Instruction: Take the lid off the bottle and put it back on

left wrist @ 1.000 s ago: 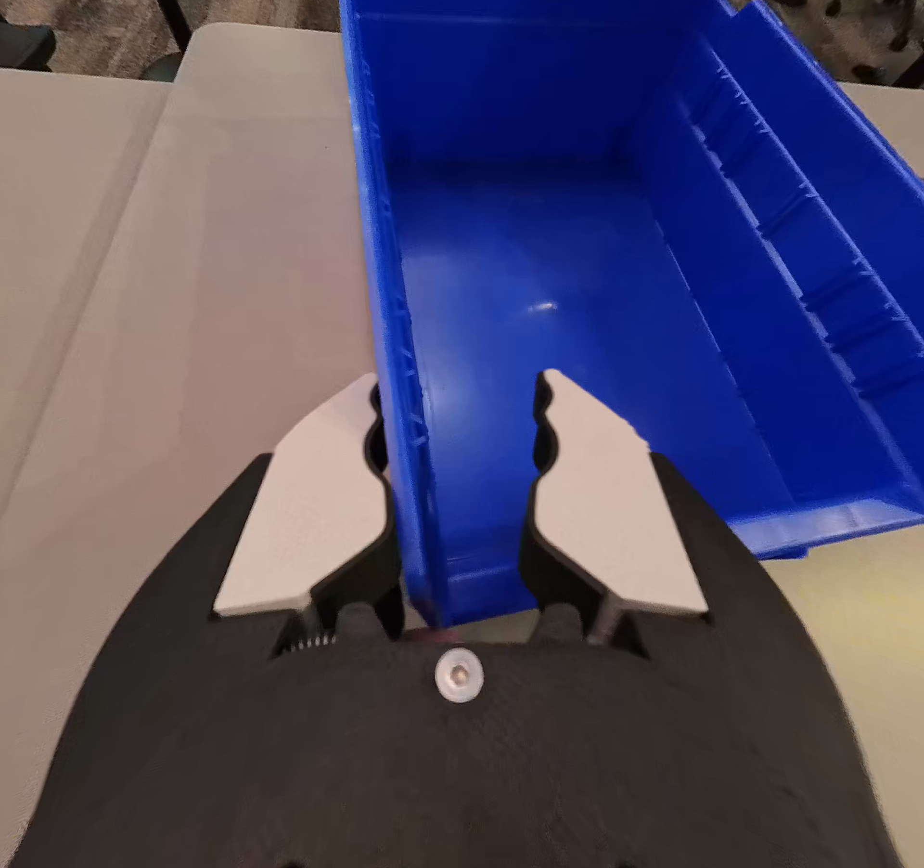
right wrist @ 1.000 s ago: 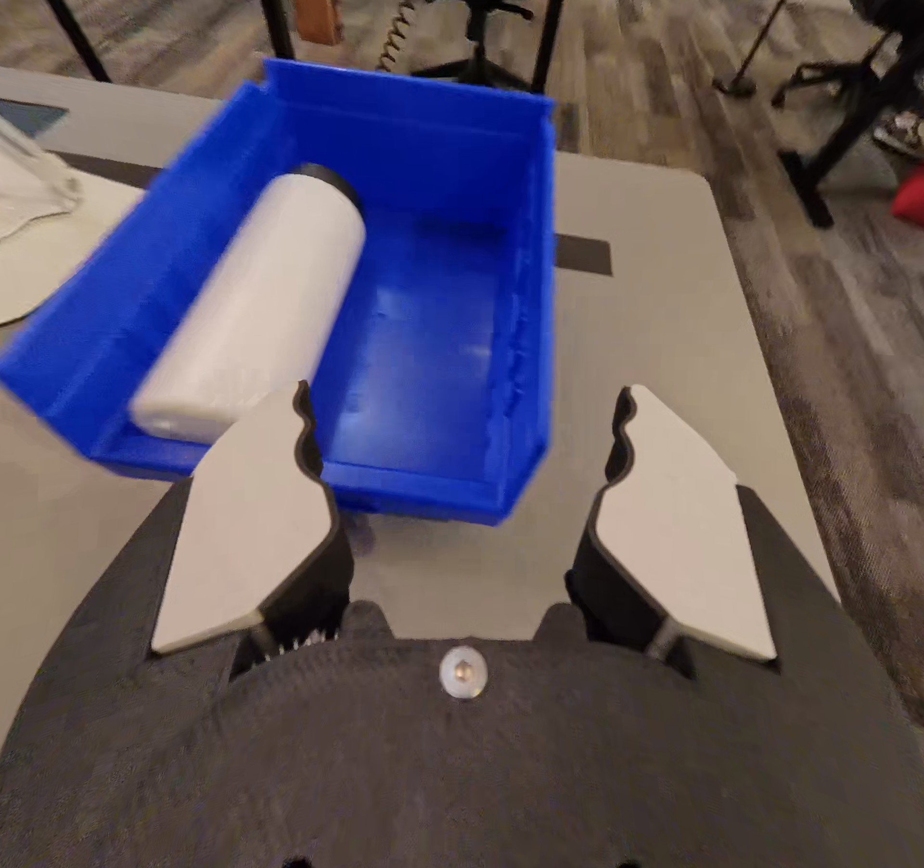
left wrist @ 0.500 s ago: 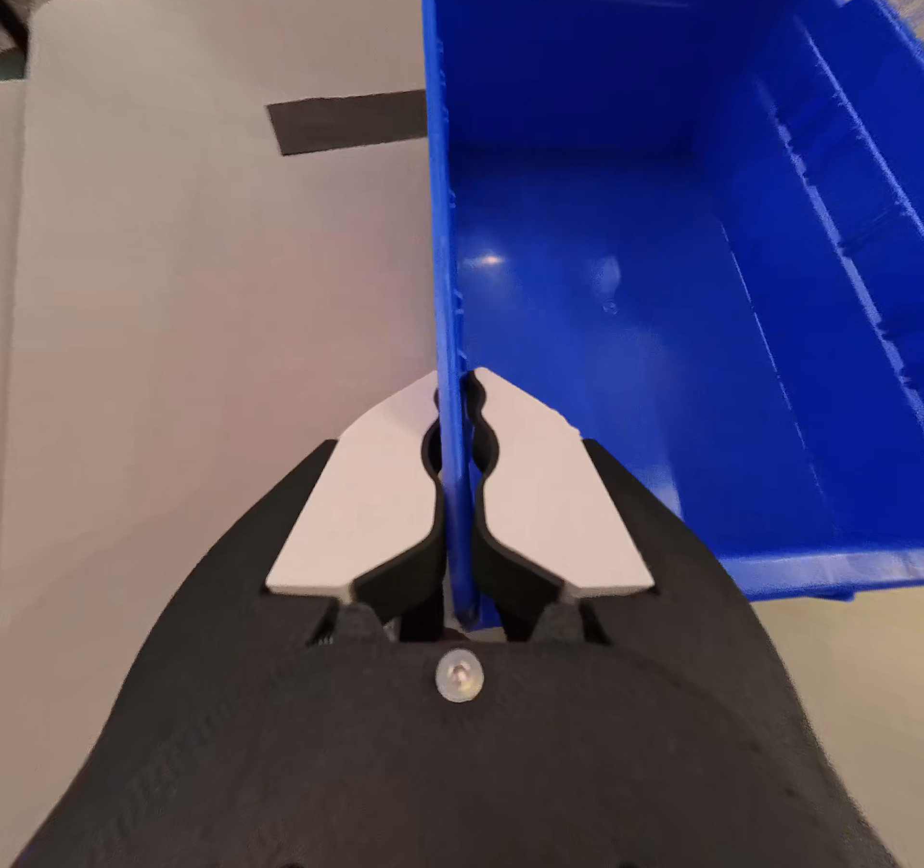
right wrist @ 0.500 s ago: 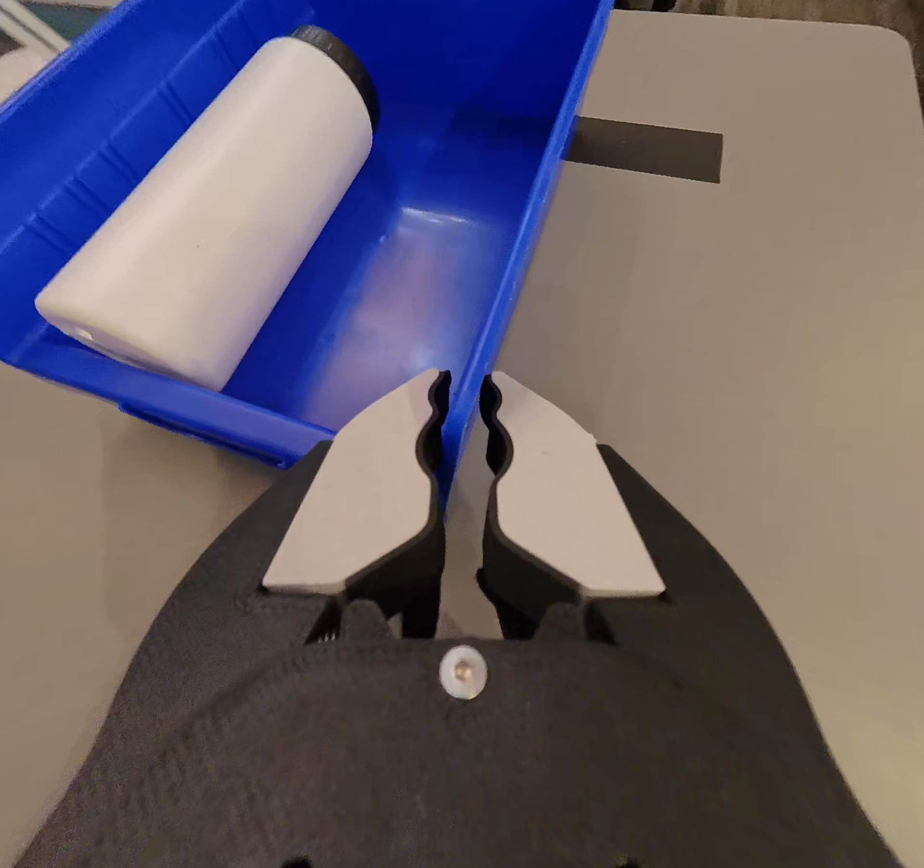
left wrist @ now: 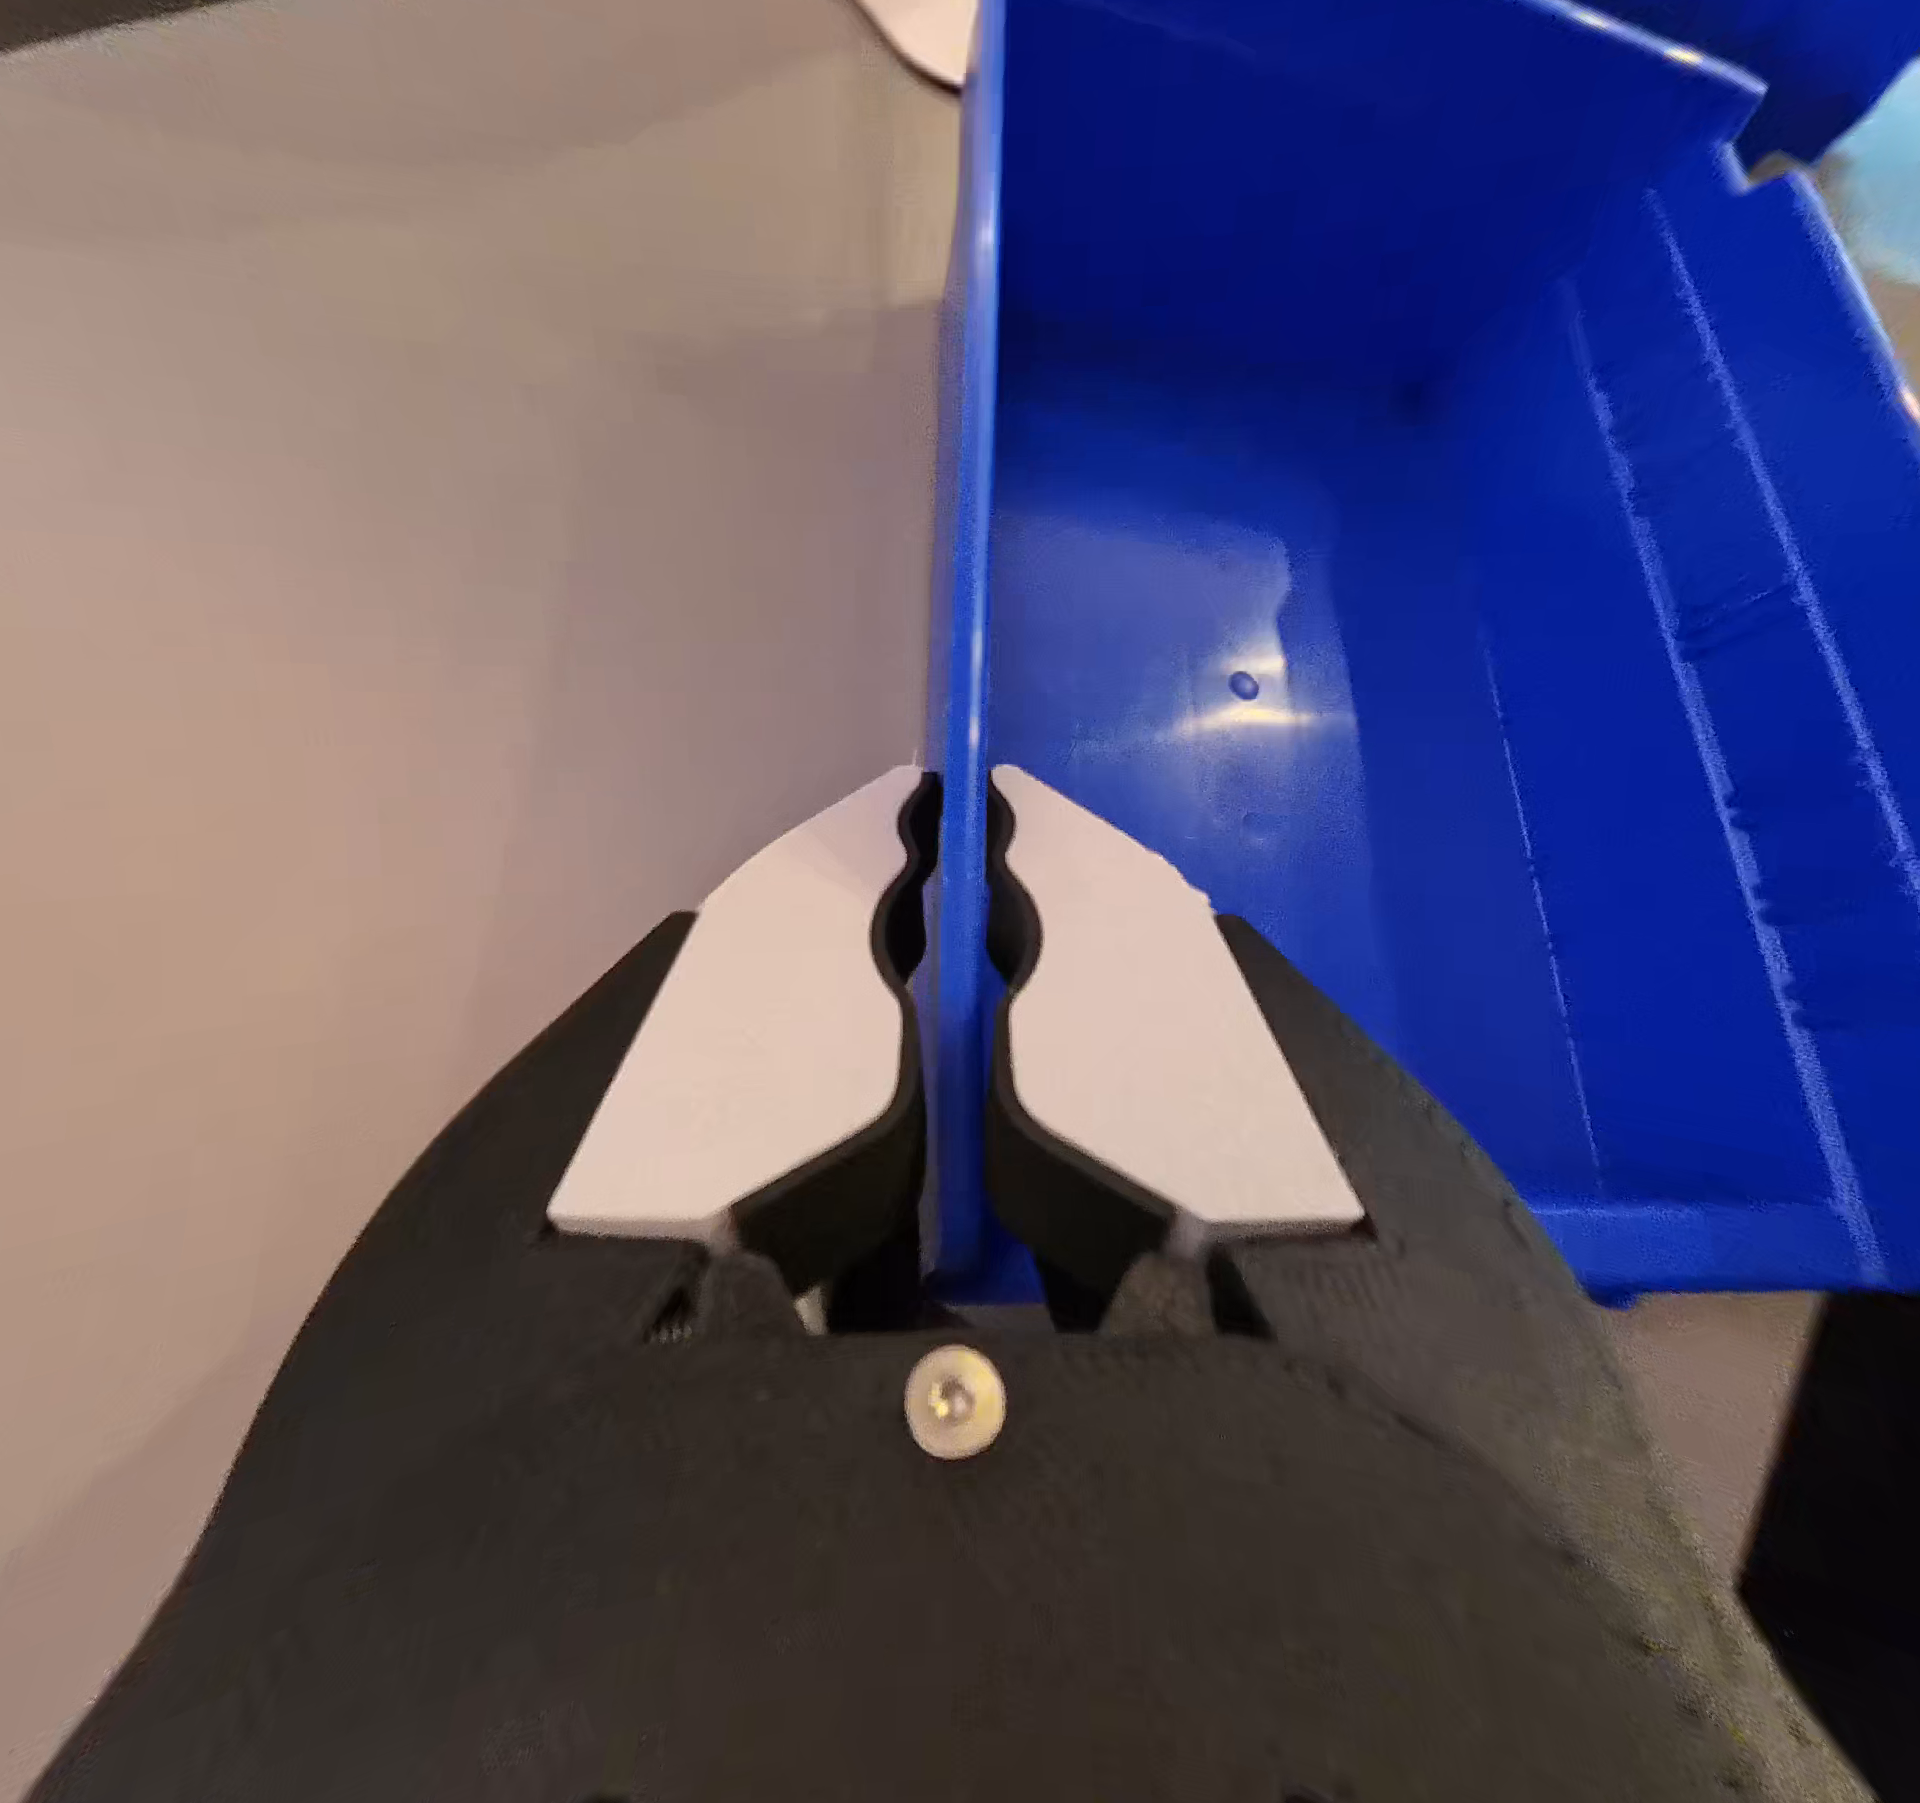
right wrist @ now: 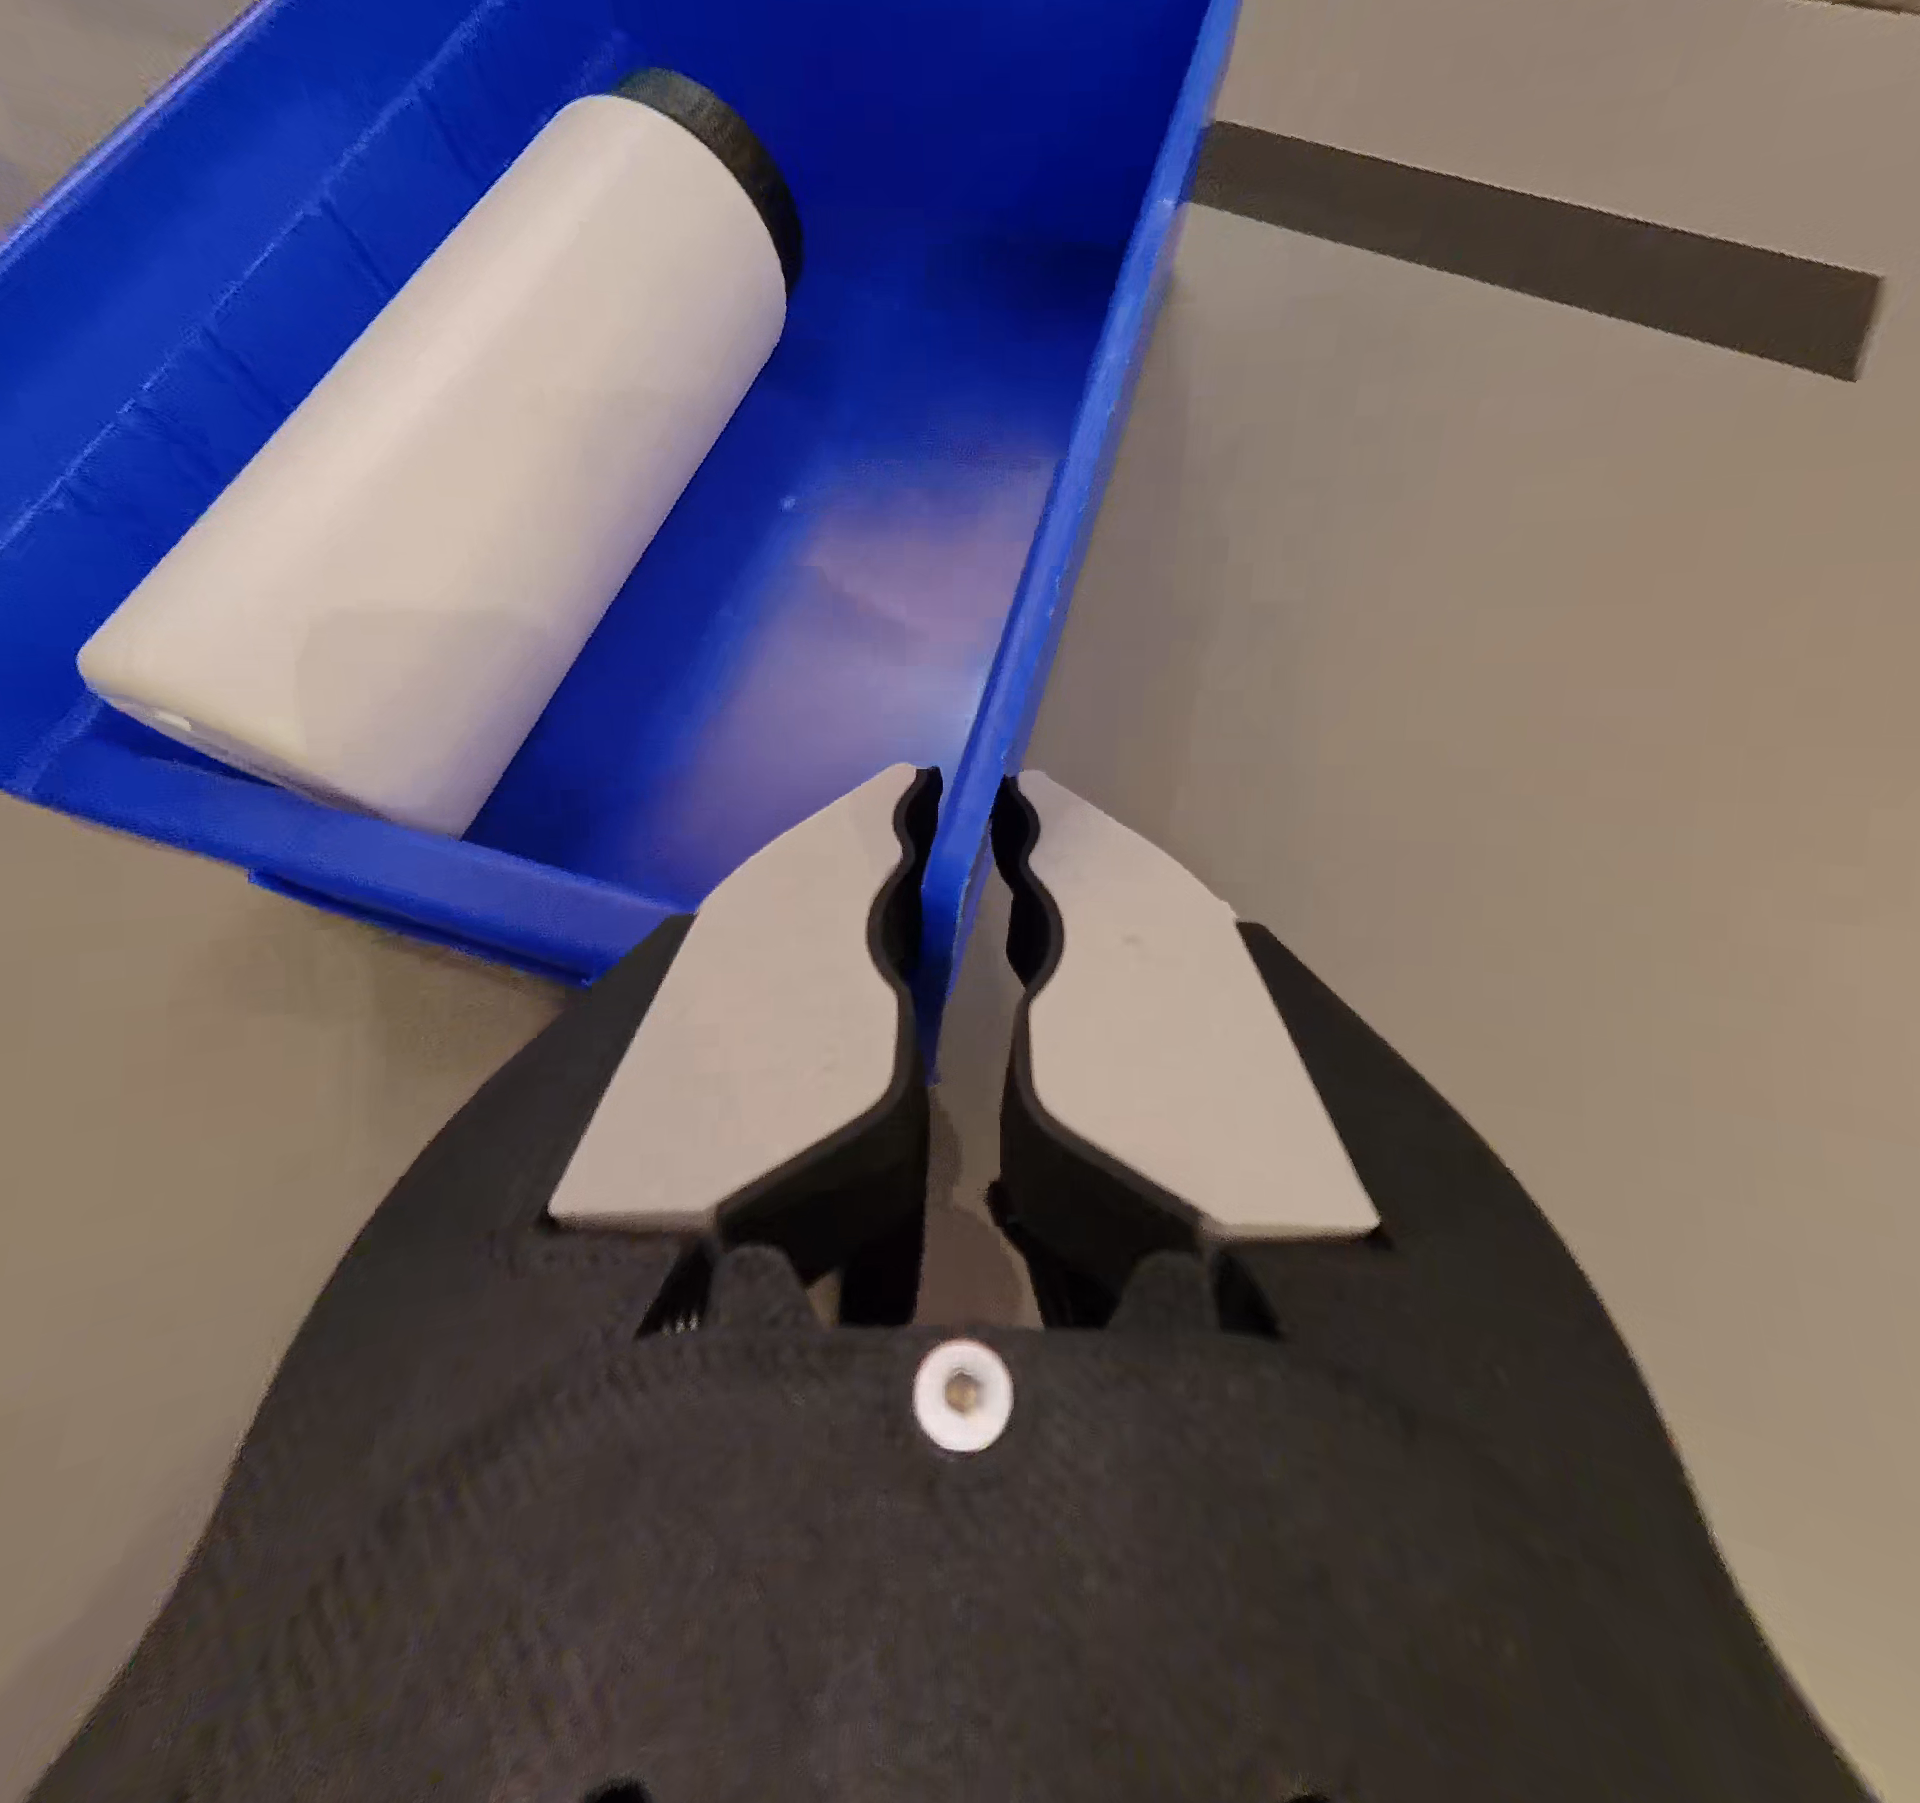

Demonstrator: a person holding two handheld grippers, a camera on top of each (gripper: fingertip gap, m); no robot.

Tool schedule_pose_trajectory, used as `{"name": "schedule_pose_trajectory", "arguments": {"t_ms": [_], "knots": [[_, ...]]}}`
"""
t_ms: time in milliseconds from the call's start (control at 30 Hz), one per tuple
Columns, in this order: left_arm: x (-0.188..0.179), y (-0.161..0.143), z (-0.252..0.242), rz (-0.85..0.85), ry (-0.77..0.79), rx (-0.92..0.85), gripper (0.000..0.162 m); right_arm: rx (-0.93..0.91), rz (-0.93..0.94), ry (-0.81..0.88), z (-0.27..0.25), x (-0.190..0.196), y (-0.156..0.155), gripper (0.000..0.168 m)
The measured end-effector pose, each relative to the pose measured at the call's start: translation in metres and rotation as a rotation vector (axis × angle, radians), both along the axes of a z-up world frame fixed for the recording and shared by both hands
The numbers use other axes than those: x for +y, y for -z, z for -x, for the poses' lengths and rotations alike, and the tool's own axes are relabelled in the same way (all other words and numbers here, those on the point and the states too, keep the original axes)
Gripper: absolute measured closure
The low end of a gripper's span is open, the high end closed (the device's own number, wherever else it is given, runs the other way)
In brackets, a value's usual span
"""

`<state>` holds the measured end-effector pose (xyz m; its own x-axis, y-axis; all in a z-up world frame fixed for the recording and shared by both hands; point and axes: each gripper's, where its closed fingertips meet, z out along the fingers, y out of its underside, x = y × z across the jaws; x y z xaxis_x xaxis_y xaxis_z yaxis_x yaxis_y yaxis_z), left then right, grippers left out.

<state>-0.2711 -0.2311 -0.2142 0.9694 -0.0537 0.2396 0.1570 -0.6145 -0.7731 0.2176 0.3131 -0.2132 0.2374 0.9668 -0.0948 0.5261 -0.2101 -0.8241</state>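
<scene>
Having closed from wide open, the left gripper [left wrist: 961, 787] and right gripper [right wrist: 961, 787] are each pinching a blue bin [right wrist: 1101, 465] side wall, moving it while the lidded bottle [right wrist: 436, 496] is lying against its left wall, untouched.

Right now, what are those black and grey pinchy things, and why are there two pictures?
Each pinchy thing is a claw that a person holds, one in each hand. A small camera on each claw looks forward along its two grey fingers, so you get one picture per claw.

The left claw is pinched shut on the side wall of an empty blue bin. The right claw is pinched shut on the wall of another blue bin.

Inside that bin a white bottle lies on its side, with its black lid on. Both bins are on a grey table with a strip of dark tape.
</scene>
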Motion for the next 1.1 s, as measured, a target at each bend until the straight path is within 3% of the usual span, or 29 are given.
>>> {"name": "schedule_pose_trajectory", "arguments": {"t_ms": [467,833,1100], "knots": [[0.038,-0.001,-0.154,0.016,0.494,-0.042,0.154,0.033,0.075,-0.416,0.057,-0.083,0.002,0.163],[0.022,-0.001,-0.167,0.052,0.598,-0.042,0.154,0.008,0.102,-0.551,0.093,-0.064,0.003,0.163],[0.047,-0.001,-0.183,0.008,0.627,-0.046,0.154,0.016,0.114,-0.643,0.15,-0.076,0.003,0.163]]}}
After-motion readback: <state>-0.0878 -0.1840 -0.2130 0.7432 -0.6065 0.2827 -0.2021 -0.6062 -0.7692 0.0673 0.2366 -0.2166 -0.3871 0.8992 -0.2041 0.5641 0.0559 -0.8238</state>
